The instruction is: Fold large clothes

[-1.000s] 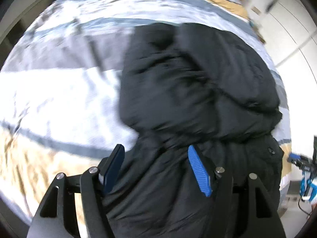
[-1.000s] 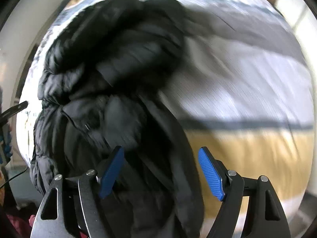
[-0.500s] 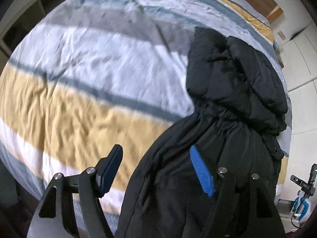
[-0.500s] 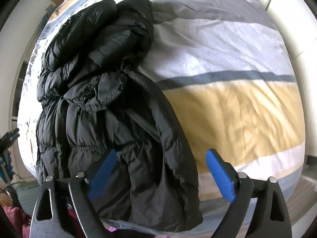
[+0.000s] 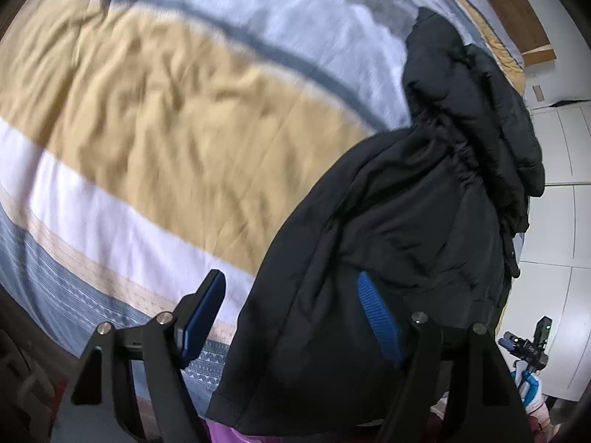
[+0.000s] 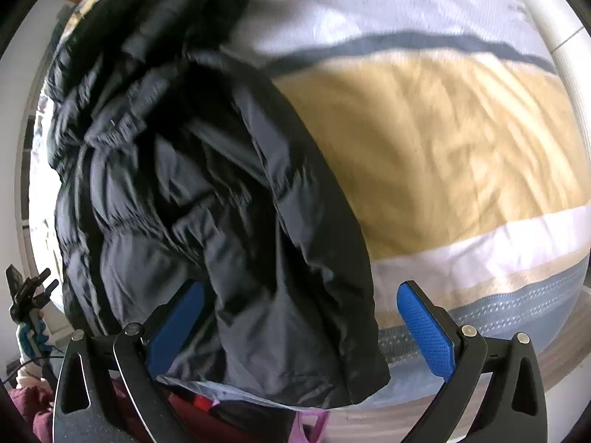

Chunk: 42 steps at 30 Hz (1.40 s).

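Observation:
A large black puffer jacket (image 5: 424,229) lies along one side of a striped bed, its lower hem hanging over the near edge. It also shows in the right wrist view (image 6: 192,192), bunched and folded over itself. My left gripper (image 5: 291,313) is open and empty above the hem; its right finger (image 5: 376,313) is over the fabric, its left finger over the sheet. My right gripper (image 6: 299,325) is open and empty, straddling the hem's right corner from above.
The bed cover (image 5: 155,118) has yellow, white, grey and blue stripes, seen too in the right wrist view (image 6: 443,147). A wooden headboard (image 5: 506,3) is at the far end. White cupboards (image 5: 557,192) stand beside the bed. Pink and maroon cloth (image 6: 310,424) lies below the near edge.
Both grippers have pulled back from over the jacket toward the foot of the bed. The jacket's hem now hangs near the fingers. Both grippers stayed open.

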Each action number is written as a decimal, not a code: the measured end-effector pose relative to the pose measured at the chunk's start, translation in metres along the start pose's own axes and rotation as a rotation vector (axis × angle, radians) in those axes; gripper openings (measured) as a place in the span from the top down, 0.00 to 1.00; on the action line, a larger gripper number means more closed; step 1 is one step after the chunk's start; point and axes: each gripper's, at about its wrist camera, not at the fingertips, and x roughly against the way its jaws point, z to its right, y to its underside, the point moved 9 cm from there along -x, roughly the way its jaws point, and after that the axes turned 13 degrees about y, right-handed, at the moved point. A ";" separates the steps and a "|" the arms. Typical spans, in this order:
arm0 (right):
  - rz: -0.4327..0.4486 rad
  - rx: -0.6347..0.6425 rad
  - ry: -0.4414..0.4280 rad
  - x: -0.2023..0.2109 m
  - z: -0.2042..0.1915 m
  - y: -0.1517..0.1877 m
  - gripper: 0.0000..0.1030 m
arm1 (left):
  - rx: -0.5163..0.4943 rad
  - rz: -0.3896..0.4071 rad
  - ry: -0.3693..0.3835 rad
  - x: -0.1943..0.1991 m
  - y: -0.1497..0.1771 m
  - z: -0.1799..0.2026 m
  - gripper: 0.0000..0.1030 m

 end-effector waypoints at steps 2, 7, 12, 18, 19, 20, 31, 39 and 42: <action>-0.020 -0.016 -0.010 -0.010 0.002 0.004 0.00 | 0.023 -0.017 0.033 -0.013 0.005 -0.004 0.29; -0.072 -0.042 -0.009 -0.040 0.010 0.010 0.00 | 0.029 -0.068 0.074 -0.043 0.016 0.002 0.29; -0.133 -0.055 -0.062 -0.062 0.011 0.029 0.00 | 0.038 -0.110 0.045 -0.060 0.041 0.001 0.29; -0.161 -0.049 -0.133 -0.074 0.002 0.042 0.02 | 0.120 -0.118 0.063 -0.062 0.065 -0.001 0.29; -0.171 -0.054 -0.148 -0.076 -0.001 0.044 0.07 | 0.118 -0.124 0.064 -0.062 0.068 0.002 0.29; -0.176 -0.059 -0.157 -0.078 -0.002 0.045 0.11 | 0.115 -0.135 0.070 -0.064 0.072 0.008 0.29; -0.159 0.028 -0.258 -0.044 -0.030 0.049 0.82 | 0.031 -0.130 0.114 -0.066 0.090 0.072 0.90; -0.042 0.054 -0.318 0.015 -0.036 0.040 0.89 | 0.046 0.023 0.283 -0.019 0.060 0.121 0.93; 0.054 0.041 -0.368 0.058 -0.042 0.024 0.89 | 0.009 0.065 0.331 0.004 0.042 0.139 0.93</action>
